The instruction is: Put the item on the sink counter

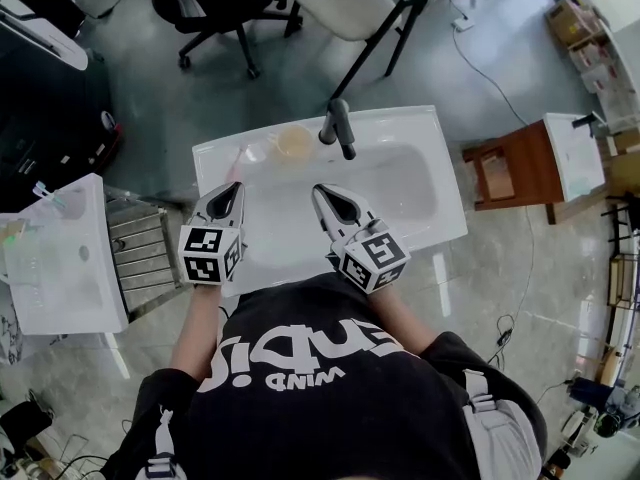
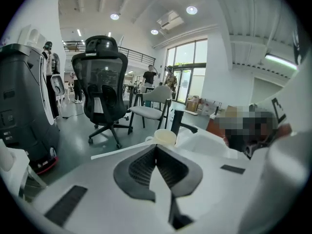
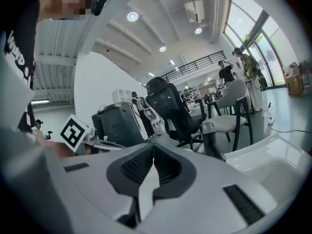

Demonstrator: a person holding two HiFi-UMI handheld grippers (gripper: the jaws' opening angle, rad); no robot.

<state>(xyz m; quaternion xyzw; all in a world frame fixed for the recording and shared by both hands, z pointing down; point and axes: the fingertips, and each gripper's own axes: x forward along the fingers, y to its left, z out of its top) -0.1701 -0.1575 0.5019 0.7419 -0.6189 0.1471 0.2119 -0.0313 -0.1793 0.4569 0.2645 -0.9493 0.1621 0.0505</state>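
Left gripper (image 1: 231, 187): jaws pressed together on nothing, over the basin's near edge. Cup (image 1: 293, 141): upright on the sink counter (image 1: 410, 120) behind the basin, just left of the faucet (image 1: 338, 128). It is probably light, rigid and smooth, so likely best pinched across its rim wall. Its contents and the slim stick (image 1: 236, 160) nearby cannot be made out. Right gripper (image 3: 153, 147): likewise closed and empty.

Cup (image 1: 293, 142) on white sink counter (image 1: 412, 122)
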